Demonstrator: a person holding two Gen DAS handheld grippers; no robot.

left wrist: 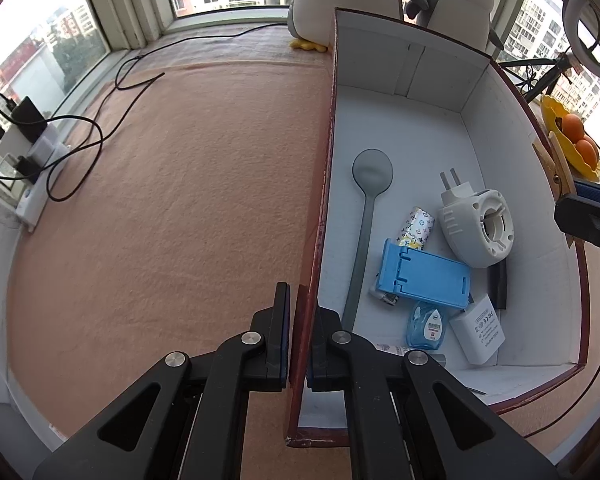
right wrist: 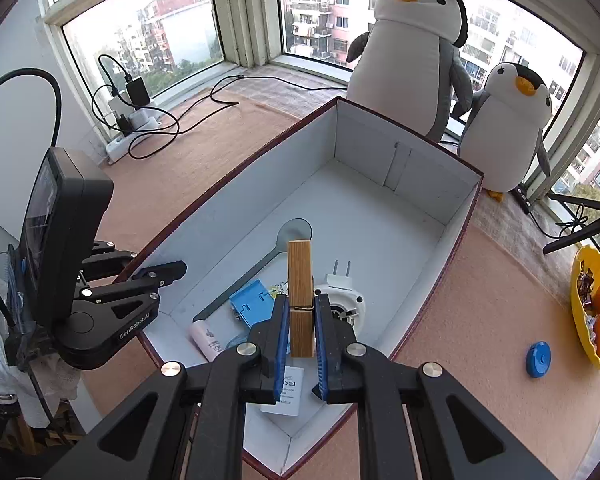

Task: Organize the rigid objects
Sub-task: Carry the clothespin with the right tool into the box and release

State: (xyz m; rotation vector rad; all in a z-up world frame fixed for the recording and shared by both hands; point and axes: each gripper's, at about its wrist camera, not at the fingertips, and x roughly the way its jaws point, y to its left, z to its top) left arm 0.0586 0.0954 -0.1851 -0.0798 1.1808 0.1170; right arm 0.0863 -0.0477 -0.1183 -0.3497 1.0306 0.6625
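A large cardboard box [left wrist: 440, 92] with white inside and dark red outside stands on the pink mat. My left gripper [left wrist: 299, 320] is shut on the box's left wall near its front corner. In the box lie a grey spoon [left wrist: 370, 184], a white plug-in device [left wrist: 476, 224], a blue phone stand [left wrist: 424, 276], a white charger [left wrist: 478, 330], a small blue case [left wrist: 426, 326] and a patterned roll [left wrist: 416, 228]. My right gripper [right wrist: 302, 320] is shut on a wooden clothespin [right wrist: 300, 276], held upright above the box's near end [right wrist: 380, 216]. The left gripper [right wrist: 140, 292] shows at the box's left wall.
Two plush penguins [right wrist: 412, 60] stand behind the box by the window. A power strip with chargers and black cables [right wrist: 132, 120] lies at the far left. A yellow bowl with oranges [right wrist: 596, 304] and a blue round disc [right wrist: 538, 354] are on the mat at the right.
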